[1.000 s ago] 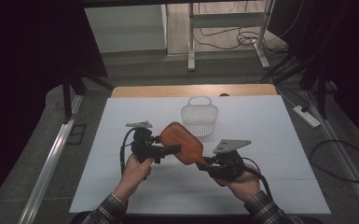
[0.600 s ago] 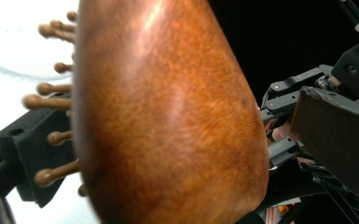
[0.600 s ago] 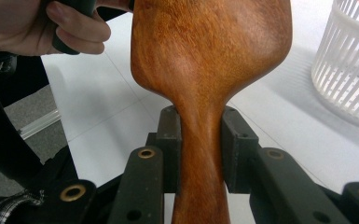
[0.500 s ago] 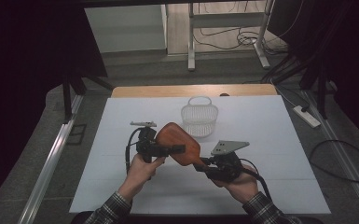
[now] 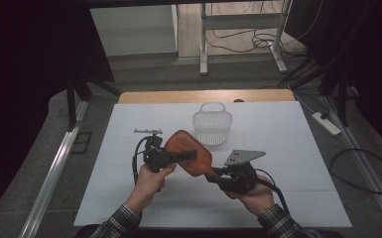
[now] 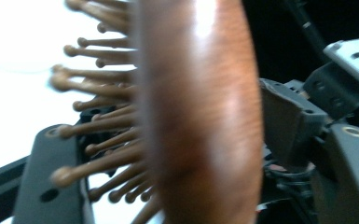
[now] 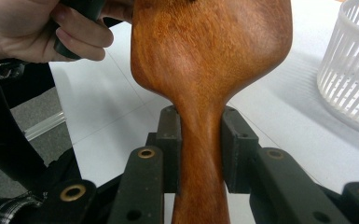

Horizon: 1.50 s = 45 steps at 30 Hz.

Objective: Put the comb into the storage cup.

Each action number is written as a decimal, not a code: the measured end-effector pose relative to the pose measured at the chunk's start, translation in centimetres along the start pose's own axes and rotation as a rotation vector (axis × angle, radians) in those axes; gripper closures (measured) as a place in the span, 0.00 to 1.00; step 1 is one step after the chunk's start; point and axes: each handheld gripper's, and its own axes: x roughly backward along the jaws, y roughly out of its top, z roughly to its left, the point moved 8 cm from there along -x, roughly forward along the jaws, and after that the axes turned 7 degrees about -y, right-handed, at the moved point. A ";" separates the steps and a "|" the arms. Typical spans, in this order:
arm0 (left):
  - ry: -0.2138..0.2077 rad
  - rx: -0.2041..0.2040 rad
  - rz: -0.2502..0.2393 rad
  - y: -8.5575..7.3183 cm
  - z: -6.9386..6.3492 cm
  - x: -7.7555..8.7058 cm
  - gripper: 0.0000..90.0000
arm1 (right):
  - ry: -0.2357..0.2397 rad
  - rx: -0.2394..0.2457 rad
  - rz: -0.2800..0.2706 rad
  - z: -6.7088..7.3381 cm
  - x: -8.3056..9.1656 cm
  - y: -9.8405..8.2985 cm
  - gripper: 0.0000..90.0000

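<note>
Since the earlier frame the left gripper (image 5: 181, 156) has just closed its jaws onto the wooden hairbrush's (image 5: 191, 152) head. The right gripper (image 5: 213, 174) clamps the handle. The brush hangs above the table's (image 5: 297, 148) near middle, its long axis running far-left to near-right between both hands.

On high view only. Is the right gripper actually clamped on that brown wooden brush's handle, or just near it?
Observer: Clamped. The right gripper has its pads pressed on both sides of the brown wooden paddle hairbrush at its neck.
Operator: And the left one?
Observer: The left gripper has just been closing its jaws around the head. One pad appears to touch the smooth back.
Operator: Other side?
Observer: The wooden ball-tipped bristles reach the other jaw.
</note>
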 end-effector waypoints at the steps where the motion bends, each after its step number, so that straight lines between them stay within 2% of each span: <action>1: -0.015 0.011 -0.004 0.0 0.0 0.0 0.38 | 0.002 0.000 0.003 0.0 0.0 0.0 0.80; 2: -0.015 0.011 -0.004 0.0 0.0 0.0 0.40 | 0.002 0.000 0.003 0.0 0.0 0.0 0.80; 3: -0.037 0.030 -0.013 -0.1 0.1 0.1 0.41 | 0.004 -0.001 0.005 0.0 0.0 -0.1 0.80; 4: -0.037 0.030 -0.013 -0.1 0.1 0.1 0.43 | 0.007 -0.001 0.009 0.0 -0.1 -0.1 0.80; 6: -0.064 0.046 -0.020 -0.1 0.0 0.2 0.46 | 0.009 -0.001 0.013 -0.1 -0.2 -0.2 0.80; 9: -0.079 0.056 -0.028 0.0 -0.1 0.3 0.50 | 0.008 0.008 0.020 -0.1 -0.3 -0.4 0.80; 19: -0.088 0.032 -0.023 0.0 -0.5 0.1 0.59 | -0.004 0.025 0.042 -0.2 -0.8 -0.7 0.79; 24: -0.056 -0.004 -0.018 0.1 -0.8 0.1 0.60 | 0.009 0.013 0.037 -0.4 -0.8 -0.7 0.75; 29: -0.003 -0.039 -0.010 0.1 -0.8 0.2 0.60 | 0.028 0.000 0.053 -0.4 -0.9 -0.9 0.63; 35: 0.028 -0.061 -0.014 0.1 -0.6 0.4 0.60 | 0.046 0.000 0.070 -0.4 -1.1 -1.1 0.51; 45: 0.068 -0.079 -0.038 0.4 -0.5 1.1 0.60 | 0.003 0.001 0.090 -1.2 -1.1 -1.6 0.33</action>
